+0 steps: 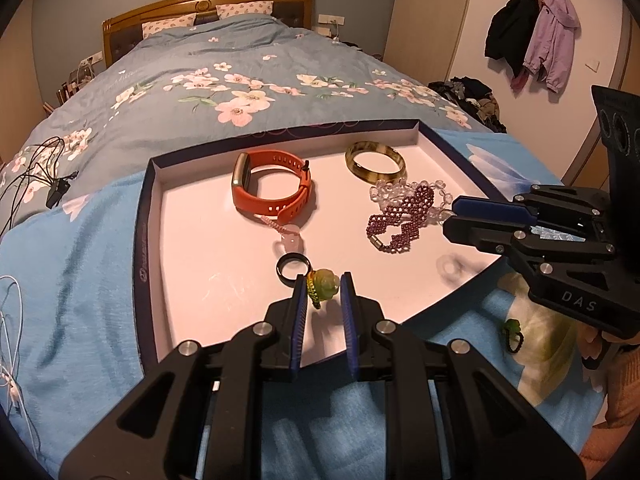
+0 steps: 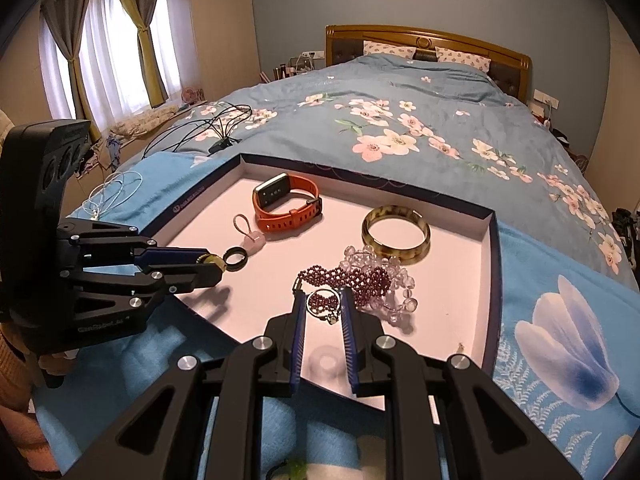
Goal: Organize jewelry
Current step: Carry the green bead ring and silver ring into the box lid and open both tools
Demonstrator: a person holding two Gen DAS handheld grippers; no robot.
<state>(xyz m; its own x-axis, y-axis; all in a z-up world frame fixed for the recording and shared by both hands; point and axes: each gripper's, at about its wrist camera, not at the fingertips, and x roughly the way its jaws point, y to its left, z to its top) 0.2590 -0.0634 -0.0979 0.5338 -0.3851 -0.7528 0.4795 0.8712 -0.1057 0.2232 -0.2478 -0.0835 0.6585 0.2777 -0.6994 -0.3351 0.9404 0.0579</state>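
Placing step: left gripper fingers hold a green carved pendant, right gripper fingers hold a thin silver ring, both over the white-lined tray; next, lower and release gently

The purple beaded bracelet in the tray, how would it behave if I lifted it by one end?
The purple beaded bracelet lies in loose zigzag folds, so it would probably hang limp. Its small round beads may slip in a pinch. It overlaps the clear bead strand and might drag it along.

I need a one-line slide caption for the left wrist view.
Left gripper carries a green bead charm over the jewelry tray, beside a black ring.
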